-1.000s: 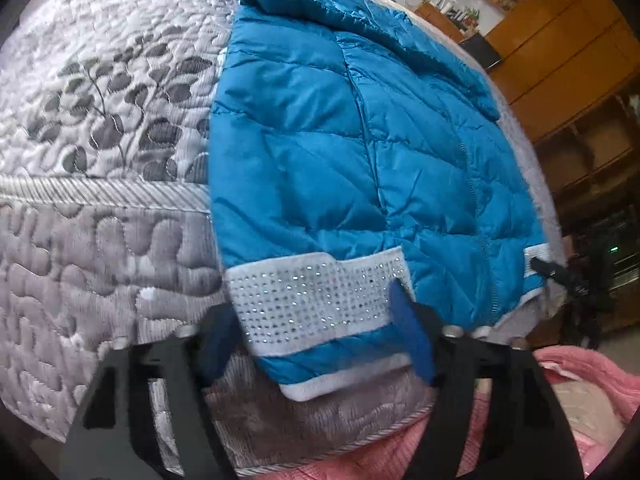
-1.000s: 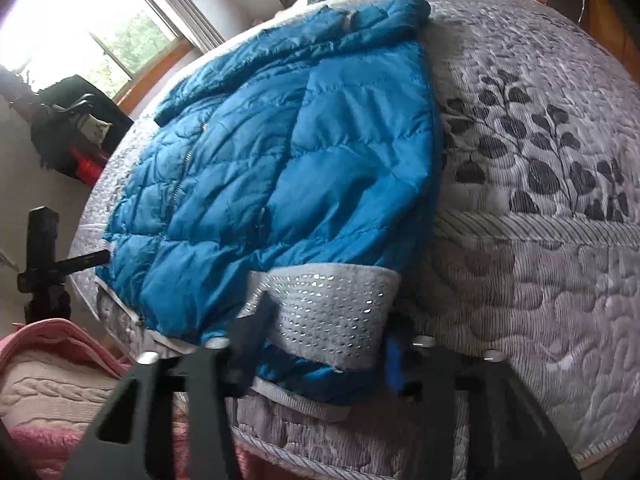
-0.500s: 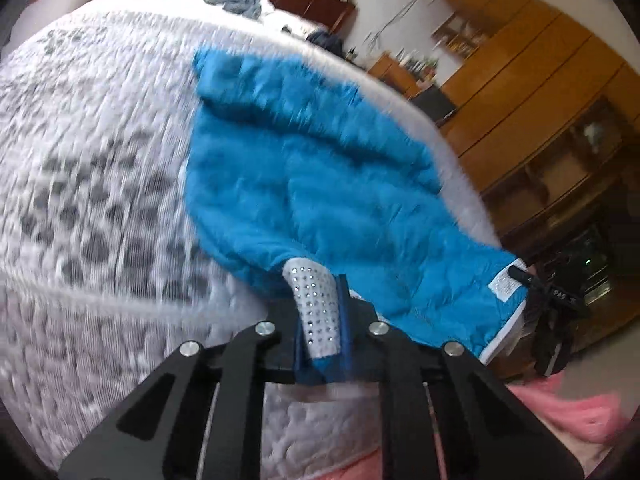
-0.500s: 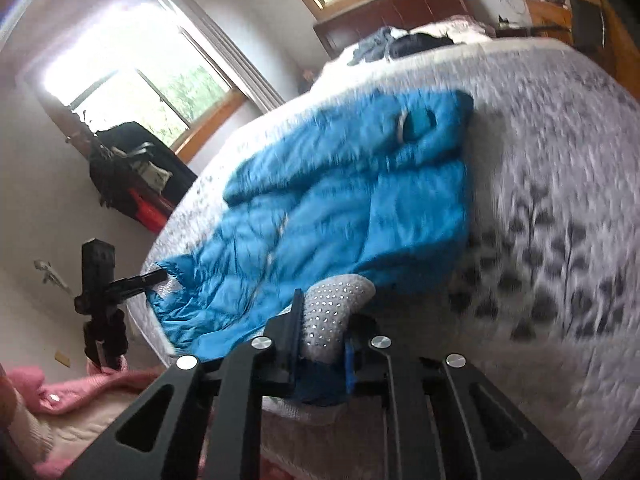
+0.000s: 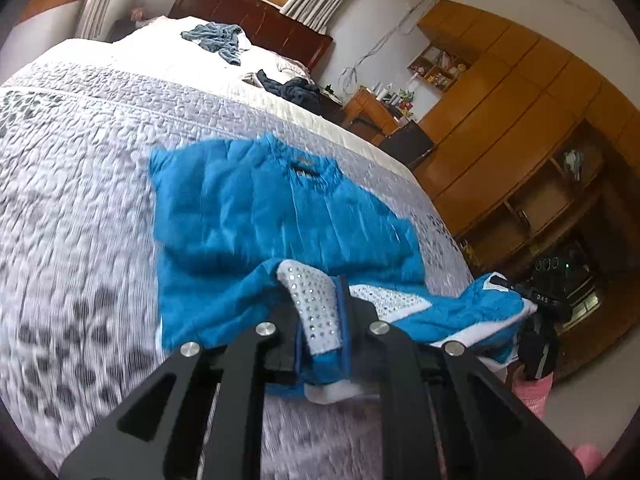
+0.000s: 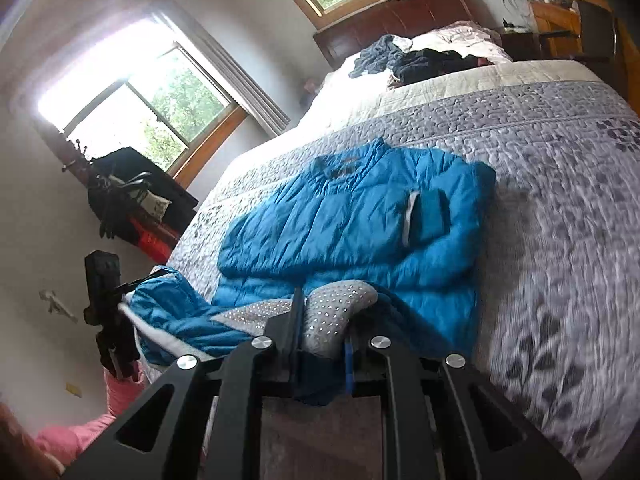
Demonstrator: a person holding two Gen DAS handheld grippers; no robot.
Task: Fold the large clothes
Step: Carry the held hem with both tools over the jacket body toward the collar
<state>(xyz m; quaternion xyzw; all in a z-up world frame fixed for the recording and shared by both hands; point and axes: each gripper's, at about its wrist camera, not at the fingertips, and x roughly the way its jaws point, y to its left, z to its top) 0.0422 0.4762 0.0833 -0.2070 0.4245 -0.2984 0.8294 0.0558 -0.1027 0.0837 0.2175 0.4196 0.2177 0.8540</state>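
The bed (image 5: 100, 208), under a grey quilted cover with a leaf pattern, carries the whole job. On it lies the blue puffer jacket (image 5: 256, 208), its collar toward the headboard and its hem toward the foot edge, so the long axis runs straight away from both grippers. One sleeve is laid across the chest, as the right wrist view shows.

The studded white hem band (image 5: 316, 304) is raised off the cover at the near end. The left gripper (image 5: 320, 336) has its fingers pressed onto one corner of that band, and the right gripper (image 6: 320, 340) pinches the other corner (image 6: 336, 312); between them the hem sags in a loose blue fold.

Both hands look about equally near the hem, and the collar lies directly ahead of the fingers. The coming move probably turns on that line: carrying the hem forward along the jacket's length, both corners level, would lay the bottom half over the chest. A skewed pull would likely twist the fold.
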